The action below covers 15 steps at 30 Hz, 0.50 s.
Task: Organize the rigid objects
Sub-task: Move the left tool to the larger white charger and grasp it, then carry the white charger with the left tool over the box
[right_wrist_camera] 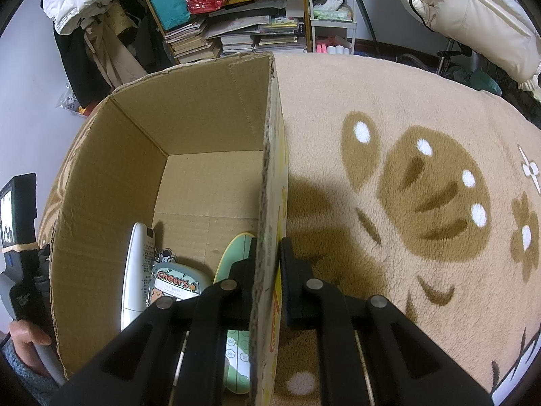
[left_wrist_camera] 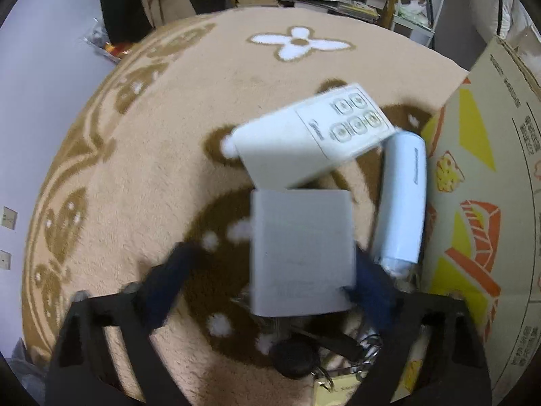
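Keys nearest, remotes beyond; left tool spread around grey box, right tool clamped on carton wall.

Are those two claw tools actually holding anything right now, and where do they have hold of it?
The right gripper pinches the cardboard box by its side wall. The left gripper appears to hold the grey box by its sides, though blur hides the contact.

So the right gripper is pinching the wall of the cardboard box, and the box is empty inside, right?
Not empty. The right wrist view shows the right gripper clamped on the cardboard box wall, but inside lie a white remote, a green remote and a "Cheers" keychain.
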Available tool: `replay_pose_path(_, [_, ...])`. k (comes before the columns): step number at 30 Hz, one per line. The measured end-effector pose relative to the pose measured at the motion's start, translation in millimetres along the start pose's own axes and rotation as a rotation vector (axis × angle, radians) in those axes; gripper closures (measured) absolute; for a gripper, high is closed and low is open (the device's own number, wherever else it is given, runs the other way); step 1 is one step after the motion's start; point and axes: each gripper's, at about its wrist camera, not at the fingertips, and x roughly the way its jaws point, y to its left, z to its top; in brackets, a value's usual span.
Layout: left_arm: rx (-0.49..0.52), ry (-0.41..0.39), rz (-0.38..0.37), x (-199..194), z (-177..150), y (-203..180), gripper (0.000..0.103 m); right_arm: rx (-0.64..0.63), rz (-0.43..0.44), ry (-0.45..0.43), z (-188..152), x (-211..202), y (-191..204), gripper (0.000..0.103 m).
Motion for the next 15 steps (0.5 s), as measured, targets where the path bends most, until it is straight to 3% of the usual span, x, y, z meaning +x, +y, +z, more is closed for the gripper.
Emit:
replay_pose_path(2, [0.017, -0.010, -0.012, -3.6, -2.3, -3.1, 0.036, 0.000, 0.000, 0.000, -0.1, 0.0, 0.1, 0.092])
replay_pose_path(4, [0.044, -0.020, -0.017, -8.6, -4.1, -9.5, 0.052, 0.001, 0.001, 0.000, 0.0, 0.1, 0.0, 0.092])
replay_pose_path(9, [0.078, -0.029, 0.055, -16.1, -10.4, -15.2, 0.052, 0.004, 0.003, 0.000, -0.5, -0.3, -0.3, 0.092])
replay_pose_path(15, [-0.017, -0.064, 0.038, -35.9, -11.1, 7.3, 0.052, 0.003, 0.003, 0.000, -0.6, 0.1, -1.2, 0.092])
